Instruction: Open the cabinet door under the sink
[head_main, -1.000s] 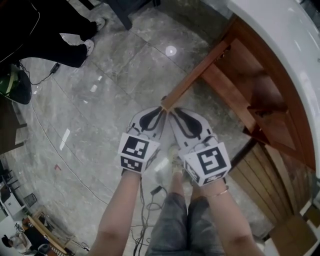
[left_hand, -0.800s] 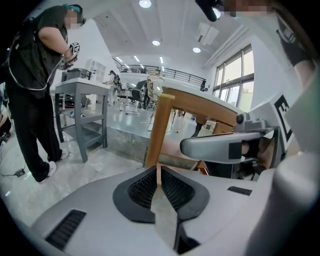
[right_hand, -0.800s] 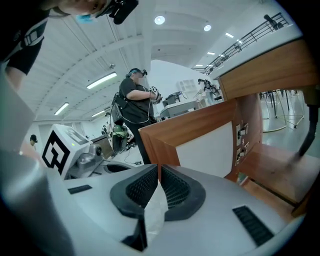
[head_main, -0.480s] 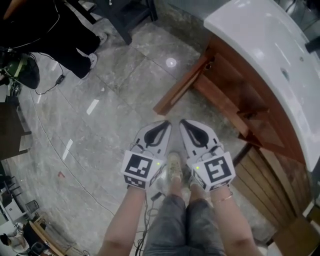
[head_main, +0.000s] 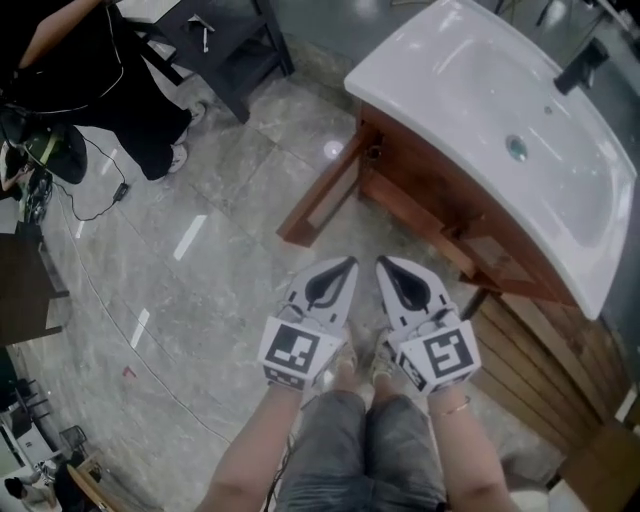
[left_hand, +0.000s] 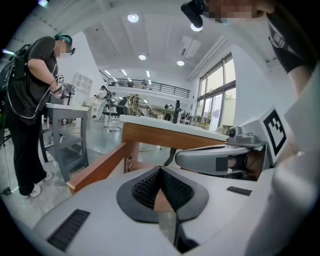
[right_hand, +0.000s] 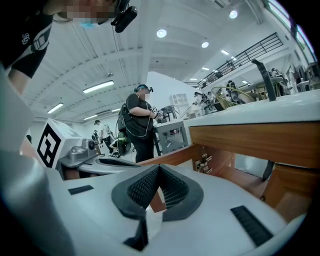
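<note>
The white sink (head_main: 500, 100) sits on a wooden cabinet, and its door (head_main: 318, 198) stands swung out to the left over the floor. My left gripper (head_main: 351, 263) and right gripper (head_main: 382, 262) hover side by side in front of the cabinet, short of the door and touching nothing. In the left gripper view, the left gripper (left_hand: 160, 169) has its jaws closed tip to tip with nothing between them, and the door (left_hand: 100, 167) lies beyond. The right gripper (right_hand: 158, 167) has just closed, also on nothing. The door's hinges (right_hand: 204, 161) show past it.
A person in black (head_main: 90, 90) stands at the upper left beside a dark metal shelf (head_main: 225, 50). Cables (head_main: 100, 190) trail over the marble floor. Wooden slats (head_main: 540, 360) lie at the right below the cabinet. A black faucet (head_main: 580, 60) rises behind the basin.
Both grippers have drawn back from the door's outer edge and risen. The right jaws have closed. The view now takes in the whole sink.
</note>
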